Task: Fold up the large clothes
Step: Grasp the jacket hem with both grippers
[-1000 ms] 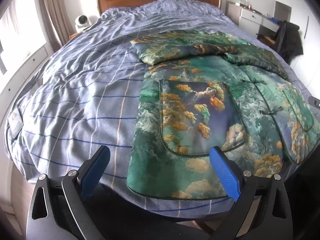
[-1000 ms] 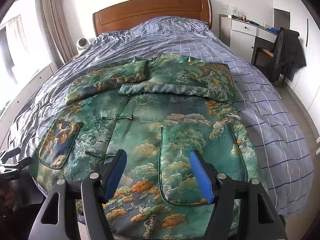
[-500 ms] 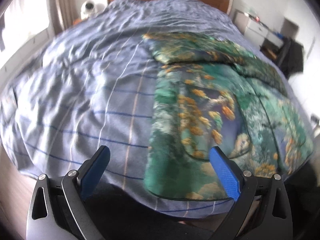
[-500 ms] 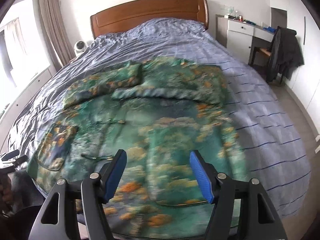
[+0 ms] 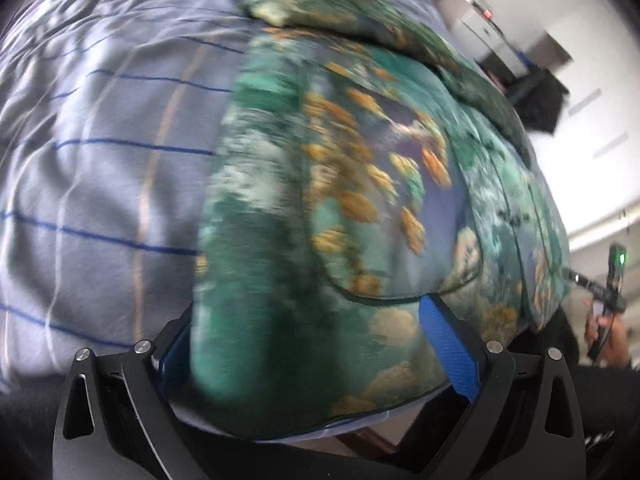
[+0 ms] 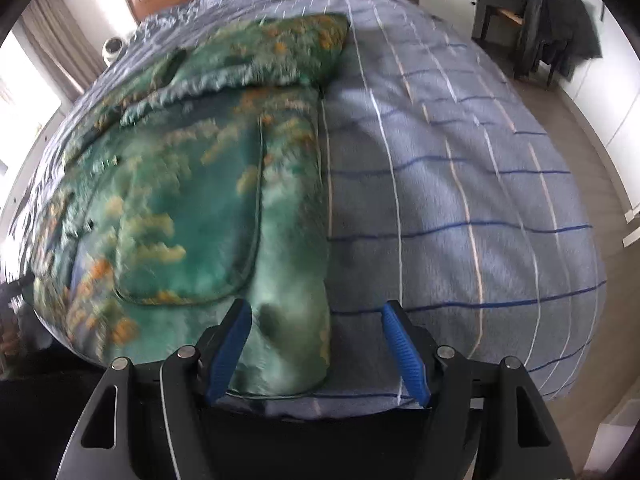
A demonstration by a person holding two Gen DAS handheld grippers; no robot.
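Green brocade jacket point(image 5: 360, 200) spread flat, front up, on the checked duvet point(image 5: 100, 160) along the foot edge of the bed, both sleeves folded in across the chest toward the headboard side.

Since a moment ago: both tools dropped from a raised, forward look over the whole bed to a steep downward pitch at the hem. Left tool point(image 5: 320, 344) now straddling the jacket's bottom corner nearest the window-side edge of the bed, blue pads wide apart, cloth bulging up between them and hiding most of 1 pad, nothing pinched. Right tool point(image 6: 316, 348) slid toward the desk-side edge of the bed, now at the opposite hem corner: 1 pad over the brocade, the other over bare duvet, jaws open, no grip. Heavy motion blur in both views.

Meaning for the task: looks like the approach to a 2-corner hem grasp, probably for folding the lower half up toward the collar. Fold itself not yet begun. Likely needed next: closing on both corners, catching jacket only, not the duvet beneath.
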